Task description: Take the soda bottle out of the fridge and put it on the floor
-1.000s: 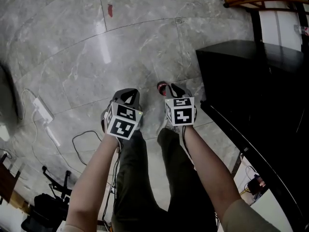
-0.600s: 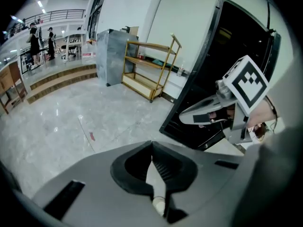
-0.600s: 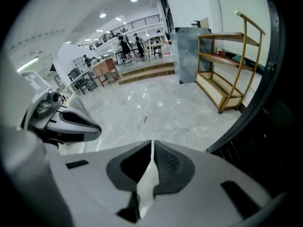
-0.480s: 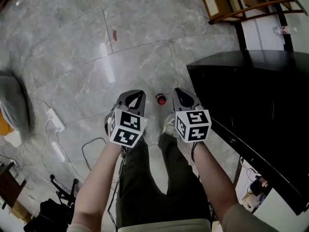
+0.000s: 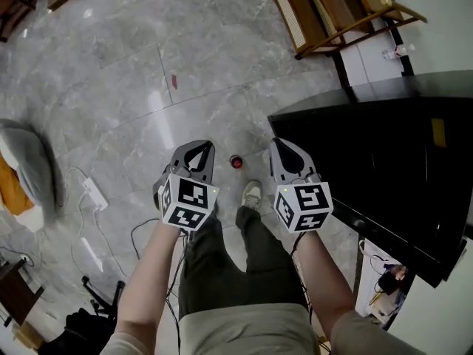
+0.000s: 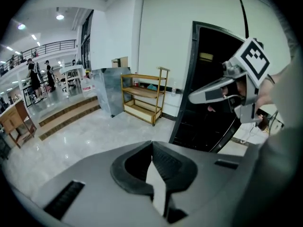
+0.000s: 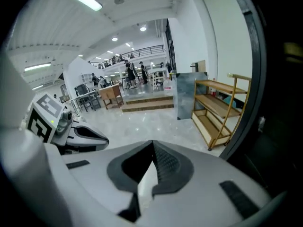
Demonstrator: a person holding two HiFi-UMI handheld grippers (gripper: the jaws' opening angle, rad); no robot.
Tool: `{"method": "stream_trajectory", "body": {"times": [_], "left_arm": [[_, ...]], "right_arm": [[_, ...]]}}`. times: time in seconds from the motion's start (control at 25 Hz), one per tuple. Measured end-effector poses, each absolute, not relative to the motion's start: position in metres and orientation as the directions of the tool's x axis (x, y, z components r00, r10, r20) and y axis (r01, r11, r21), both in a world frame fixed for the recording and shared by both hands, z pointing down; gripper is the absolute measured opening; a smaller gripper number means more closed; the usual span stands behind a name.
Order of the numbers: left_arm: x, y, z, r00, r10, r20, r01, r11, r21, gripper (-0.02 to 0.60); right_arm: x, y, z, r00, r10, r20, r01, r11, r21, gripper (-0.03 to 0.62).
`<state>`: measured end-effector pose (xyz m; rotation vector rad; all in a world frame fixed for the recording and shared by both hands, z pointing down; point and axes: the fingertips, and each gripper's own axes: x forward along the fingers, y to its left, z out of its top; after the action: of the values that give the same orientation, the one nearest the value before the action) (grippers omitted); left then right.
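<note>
While the red-capped soda bottle (image 5: 236, 161) stands on the grey marble floor (image 5: 118, 87), the left claw (image 5: 196, 151) and right claw (image 5: 282, 149) are both closed and empty. The black fridge (image 5: 384, 161) stands just beside the right claw.

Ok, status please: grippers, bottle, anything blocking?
Left gripper shut, empty; right gripper shut, empty. Red-capped soda bottle on grey marble floor. Nothing blocking.

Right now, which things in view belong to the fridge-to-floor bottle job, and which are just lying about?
Job:
soda bottle, standing on the floor
black fridge

Lying about:
power strip
grey cushion
wooden rack
</note>
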<state>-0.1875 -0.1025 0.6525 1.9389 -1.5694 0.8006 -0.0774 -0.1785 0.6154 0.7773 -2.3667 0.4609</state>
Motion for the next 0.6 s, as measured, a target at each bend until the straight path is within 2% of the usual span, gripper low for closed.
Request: {"method": "stream_trajectory", "body": {"times": [0.24,0.6], "left_arm": [[-0.182,-0.1,0.565,0.148,-0.722,0.676,-0.979,-0.202,-0.002,0.006],[-0.174,-0.102,0.413,0.133,-0.831,0.54,-0.979,-0.194,-0.058,0.006]], "right_arm": [[-0.07,-0.176,0.505,-0.692,-0.467,0.551,-0.605,0.791,-0.089,-0.005],[-0.056,-0.165,0.365,-0.745,-0.488,0.454,-0.555,0.832,-0.016,-0.005]]}}
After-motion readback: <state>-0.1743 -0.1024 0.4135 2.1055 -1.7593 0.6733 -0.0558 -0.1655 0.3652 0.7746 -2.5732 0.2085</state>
